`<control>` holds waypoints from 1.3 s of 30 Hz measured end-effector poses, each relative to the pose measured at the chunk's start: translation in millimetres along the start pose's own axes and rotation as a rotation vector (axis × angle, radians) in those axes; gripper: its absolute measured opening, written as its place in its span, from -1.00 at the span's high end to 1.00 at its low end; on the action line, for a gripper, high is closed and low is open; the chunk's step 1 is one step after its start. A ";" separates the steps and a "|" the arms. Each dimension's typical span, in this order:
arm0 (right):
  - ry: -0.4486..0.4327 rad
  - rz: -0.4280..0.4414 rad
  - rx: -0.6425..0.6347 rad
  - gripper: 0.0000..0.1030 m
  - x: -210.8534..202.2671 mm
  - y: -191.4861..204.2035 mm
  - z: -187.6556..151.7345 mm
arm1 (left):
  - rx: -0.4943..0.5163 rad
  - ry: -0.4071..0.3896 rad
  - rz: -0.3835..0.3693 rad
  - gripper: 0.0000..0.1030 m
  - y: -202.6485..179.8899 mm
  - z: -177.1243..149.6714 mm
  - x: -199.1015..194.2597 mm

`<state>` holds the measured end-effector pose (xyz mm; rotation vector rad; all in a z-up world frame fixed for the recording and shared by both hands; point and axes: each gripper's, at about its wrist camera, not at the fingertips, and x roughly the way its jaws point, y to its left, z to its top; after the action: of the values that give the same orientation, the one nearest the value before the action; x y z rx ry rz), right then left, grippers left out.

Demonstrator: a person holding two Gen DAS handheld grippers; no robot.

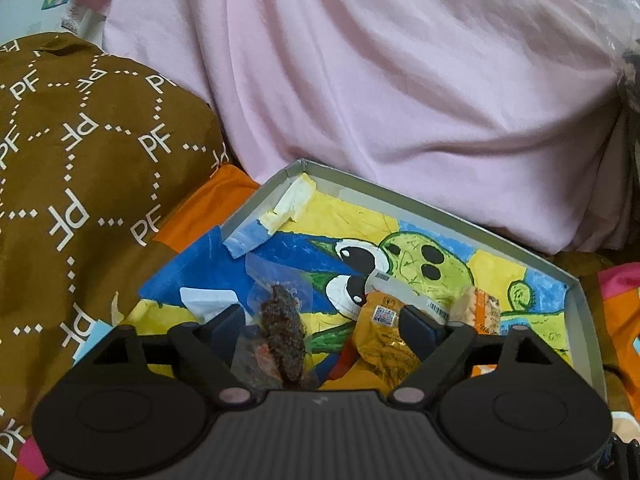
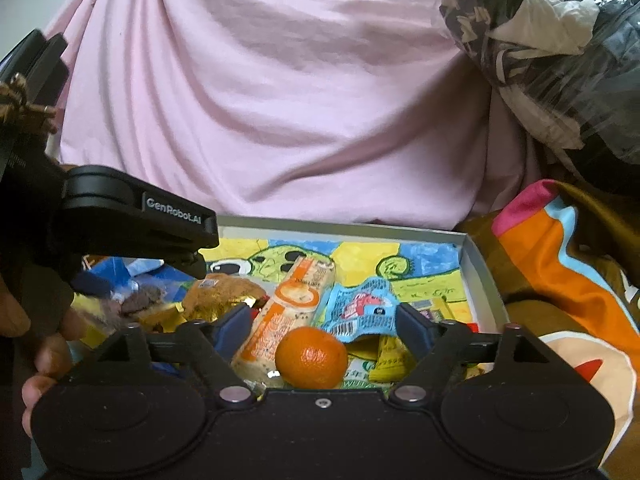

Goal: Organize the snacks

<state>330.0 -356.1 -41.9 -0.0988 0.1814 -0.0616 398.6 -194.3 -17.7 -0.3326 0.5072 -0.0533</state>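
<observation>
A shallow grey tray (image 1: 400, 196) lined with a bright cartoon drawing holds the snacks; it also shows in the right wrist view (image 2: 480, 264). My left gripper (image 1: 320, 320) is open above a dark brown snack in clear wrap (image 1: 282, 332) and a golden-yellow packet (image 1: 384, 332). My right gripper (image 2: 318, 322) is open above an orange mandarin (image 2: 312, 356), a long orange-white wrapped bar (image 2: 292, 308) and a blue packet (image 2: 360, 308). The left gripper's body (image 2: 140, 220) shows at the left of the right wrist view.
A pink sheet (image 1: 380, 80) rises behind the tray. A brown "PF" patterned cushion (image 1: 80, 160) lies to the left. A colourful orange blanket (image 2: 560, 280) lies right of the tray, with a clear plastic bag of cloth (image 2: 540, 40) above it.
</observation>
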 end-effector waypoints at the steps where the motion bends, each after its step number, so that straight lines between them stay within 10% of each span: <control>1: -0.004 -0.005 0.001 -0.68 -2.3 -0.3 2.1 | -0.005 -0.004 0.000 -0.76 0.7 1.1 -2.1; 39: -0.058 -0.049 0.102 -0.98 -157.4 -7.4 50.7 | -0.009 -0.062 0.023 -0.99 46.3 -5.4 -166.5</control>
<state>184.4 -347.8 36.3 -0.0035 0.1172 -0.1165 249.0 -130.2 40.6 -0.3361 0.4503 -0.0186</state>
